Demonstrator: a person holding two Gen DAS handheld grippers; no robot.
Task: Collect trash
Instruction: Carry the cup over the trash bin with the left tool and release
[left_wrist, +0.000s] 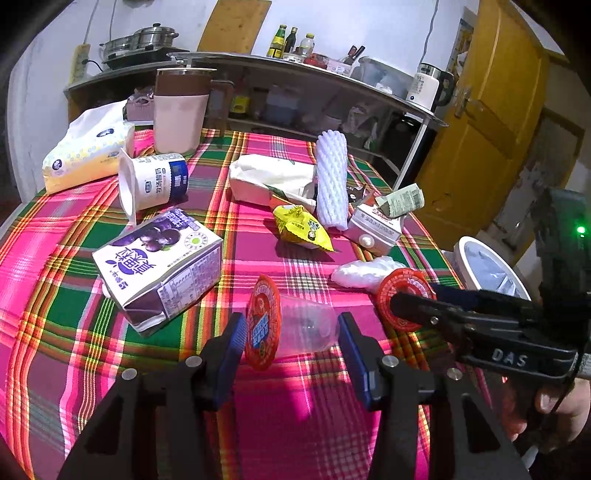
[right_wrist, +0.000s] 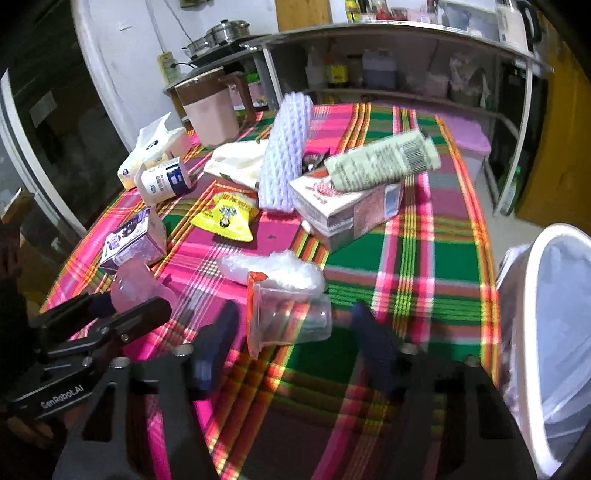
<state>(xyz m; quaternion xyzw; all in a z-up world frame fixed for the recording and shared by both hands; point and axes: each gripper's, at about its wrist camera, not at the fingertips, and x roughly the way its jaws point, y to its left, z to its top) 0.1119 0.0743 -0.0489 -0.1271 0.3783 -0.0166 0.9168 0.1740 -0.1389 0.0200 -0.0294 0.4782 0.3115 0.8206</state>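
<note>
Plaid tablecloth (left_wrist: 280, 424), pink, green and yellow, strewn with trash. Left gripper (left_wrist: 291, 341): jaws partly apart, straddling a clear plastic cup (left_wrist: 306, 328) lying on its side, its red printed lid (left_wrist: 260, 321) turned toward the left pad; whether the pads press on it cannot be told. Right gripper (right_wrist: 291, 328): jaws partly apart around a second clear cup (right_wrist: 291, 317), also on its side, red-rimmed mouth toward the left finger; both pads stand clear of it in the right wrist view, which is blurred. Just behind that cup: a crumpled clear plastic wrap (right_wrist: 277, 271). Further back, mid-table: a yellow snack packet (left_wrist: 301, 229), a white foam fruit net (left_wrist: 331, 181), a white paper bag (left_wrist: 271, 181), a small carton (left_wrist: 373, 230) with a crumpled printed wrapper (left_wrist: 400, 199) on top. Left side: a purple juice carton (left_wrist: 159, 266) on its side, a toppled yogurt cup (left_wrist: 153, 182), a tissue pack (left_wrist: 86, 153), a pink-and-brown jug (left_wrist: 181, 110) upright. Off the table's right edge: a white trash bin (right_wrist: 535, 332) with a liner.
</note>
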